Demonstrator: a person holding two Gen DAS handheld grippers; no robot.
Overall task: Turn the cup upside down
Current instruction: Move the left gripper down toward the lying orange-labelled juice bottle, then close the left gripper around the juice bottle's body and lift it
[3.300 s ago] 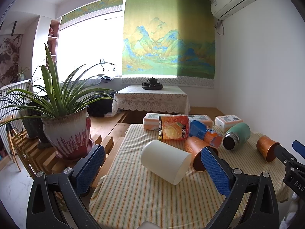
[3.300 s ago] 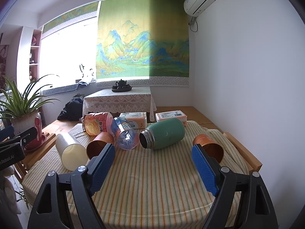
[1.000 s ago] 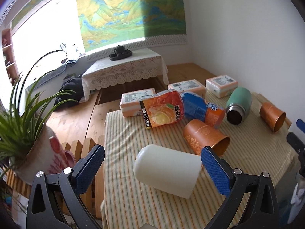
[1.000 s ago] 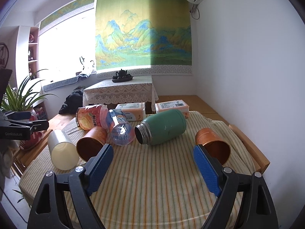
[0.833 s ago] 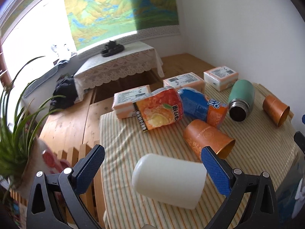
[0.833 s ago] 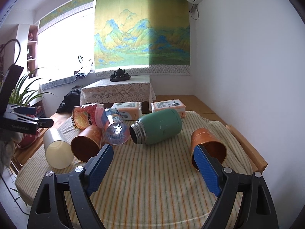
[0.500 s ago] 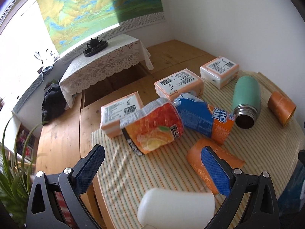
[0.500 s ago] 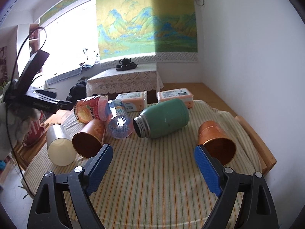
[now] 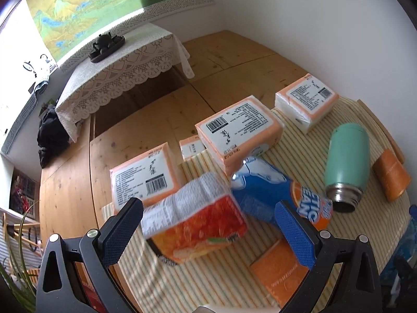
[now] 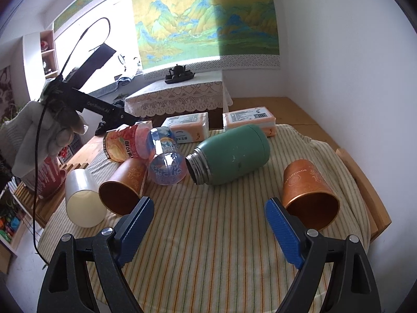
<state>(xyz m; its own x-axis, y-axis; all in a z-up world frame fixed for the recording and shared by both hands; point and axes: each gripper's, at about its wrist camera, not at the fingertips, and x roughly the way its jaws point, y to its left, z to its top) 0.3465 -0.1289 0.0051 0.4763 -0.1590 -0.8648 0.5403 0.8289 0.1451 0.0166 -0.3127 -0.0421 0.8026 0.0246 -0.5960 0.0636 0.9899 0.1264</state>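
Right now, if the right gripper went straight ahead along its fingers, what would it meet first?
Probably the striped tablecloth, since the right gripper tilts downward; beyond that, the green metal flask lying on its side. Depth is unclear.

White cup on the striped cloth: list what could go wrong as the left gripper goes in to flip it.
1. The white cup lies on its side close to the table's left edge; a nudge could roll it off.
2. An orange cup lies right beside it, so the open left gripper may knock it.
3. The left wrist view barely shows the white cup at all, so the aim is hard to check.
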